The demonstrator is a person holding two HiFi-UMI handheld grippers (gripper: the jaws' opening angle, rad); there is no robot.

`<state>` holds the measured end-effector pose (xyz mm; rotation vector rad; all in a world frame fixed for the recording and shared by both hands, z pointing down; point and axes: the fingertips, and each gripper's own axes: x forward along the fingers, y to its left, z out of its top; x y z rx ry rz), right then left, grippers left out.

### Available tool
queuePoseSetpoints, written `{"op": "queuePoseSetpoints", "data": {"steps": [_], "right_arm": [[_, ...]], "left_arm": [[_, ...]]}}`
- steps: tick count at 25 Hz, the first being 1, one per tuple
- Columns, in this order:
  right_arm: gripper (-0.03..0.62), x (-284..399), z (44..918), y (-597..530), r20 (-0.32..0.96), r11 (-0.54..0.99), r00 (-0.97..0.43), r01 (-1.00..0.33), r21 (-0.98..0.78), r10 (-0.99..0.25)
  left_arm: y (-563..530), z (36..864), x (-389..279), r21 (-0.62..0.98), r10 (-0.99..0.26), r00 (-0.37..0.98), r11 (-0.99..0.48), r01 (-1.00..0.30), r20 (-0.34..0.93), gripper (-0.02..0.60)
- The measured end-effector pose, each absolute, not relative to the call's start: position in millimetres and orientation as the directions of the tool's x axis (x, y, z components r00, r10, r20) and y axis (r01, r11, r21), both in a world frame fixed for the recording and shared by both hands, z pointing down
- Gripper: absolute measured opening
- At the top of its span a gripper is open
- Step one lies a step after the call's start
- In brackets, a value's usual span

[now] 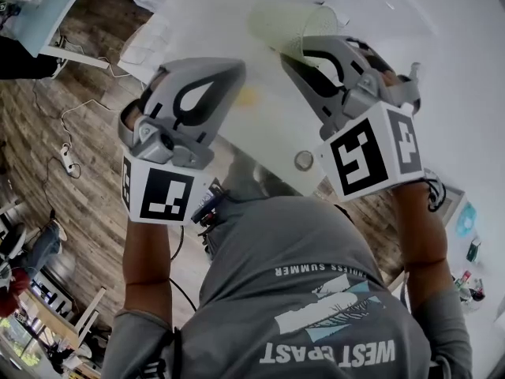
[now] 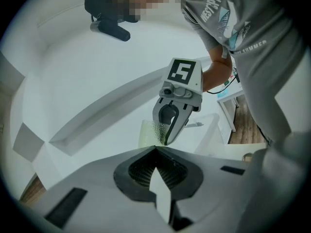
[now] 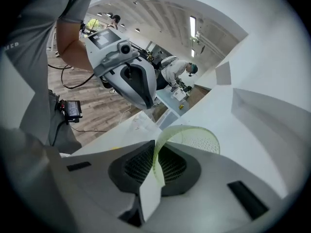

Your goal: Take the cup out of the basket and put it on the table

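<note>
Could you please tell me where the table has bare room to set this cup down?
The white table is bare right of the right tool, which grips the cup, and beyond the cup. It is tighter between the tools, where the left tool hangs beside a yellow spot.

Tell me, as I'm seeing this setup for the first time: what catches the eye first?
The pale green see-through cup stands out, its rim pinched in the right gripper, over the white table at the upper middle of the head view. To its left, the left gripper is shut on nothing.
</note>
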<state>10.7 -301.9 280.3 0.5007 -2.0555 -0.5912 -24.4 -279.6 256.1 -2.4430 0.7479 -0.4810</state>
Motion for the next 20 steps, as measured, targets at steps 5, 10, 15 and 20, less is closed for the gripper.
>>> {"op": "queuePoseSetpoints", "data": {"steps": [5,10,15,20], "right_arm": [[0.032,4,275,-259,0.656,0.815,-0.542,-0.100,0.571,-0.526],[0.032,1,280,-222,0.662,0.830,-0.566,-0.074,0.553,-0.492],[0.032,-3,293,-189,0.683,0.852,-0.580,-0.034,0.523,-0.443],[0.032,-1,312,-161,0.710,0.874,-0.582,-0.002,0.487,-0.397]], "left_arm": [[-258,254,-27,-0.589,-0.616,0.769,-0.691,-0.420,0.174,0.008],[-239,255,-29,-0.591,-0.631,0.754,-0.683,-0.429,0.182,0.008],[-223,258,-27,-0.585,-0.640,0.745,-0.683,-0.438,0.189,0.008],[-211,265,-25,-0.577,-0.647,0.737,-0.685,-0.446,0.198,0.008]]}}
